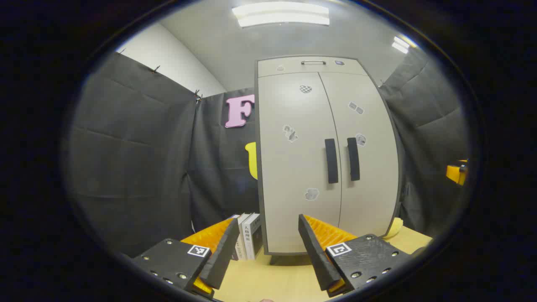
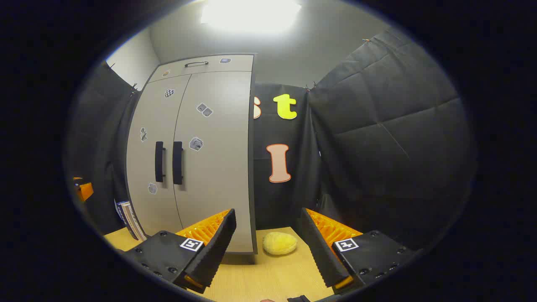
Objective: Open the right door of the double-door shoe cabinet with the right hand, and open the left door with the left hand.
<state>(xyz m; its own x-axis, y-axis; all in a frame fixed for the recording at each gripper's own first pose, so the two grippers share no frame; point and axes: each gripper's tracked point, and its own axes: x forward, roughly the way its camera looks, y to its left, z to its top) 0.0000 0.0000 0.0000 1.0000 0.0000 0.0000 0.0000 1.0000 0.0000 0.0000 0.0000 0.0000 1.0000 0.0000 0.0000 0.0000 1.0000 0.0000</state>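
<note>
A beige double-door shoe cabinet (image 1: 319, 147) stands on the wooden table with both doors closed. Two dark vertical handles flank the centre seam: the left door handle (image 1: 331, 161) and the right door handle (image 1: 353, 159). In the right gripper view the cabinet (image 2: 197, 151) stands to the left, with its left handle (image 2: 159, 161) and right handle (image 2: 178, 162). My left gripper (image 1: 265, 245) is open, well short of the cabinet and low in front of its left door. My right gripper (image 2: 268, 241) is open too, aimed past the cabinet's right edge. Neither holds anything.
Several books (image 1: 247, 241) stand against the cabinet's left side. A yellow plush lump (image 2: 279, 243) lies on the table (image 2: 268, 277) by the cabinet's right corner. A top drawer with a metal pull (image 1: 313, 62) sits above the doors. Black cloth walls close in on both sides.
</note>
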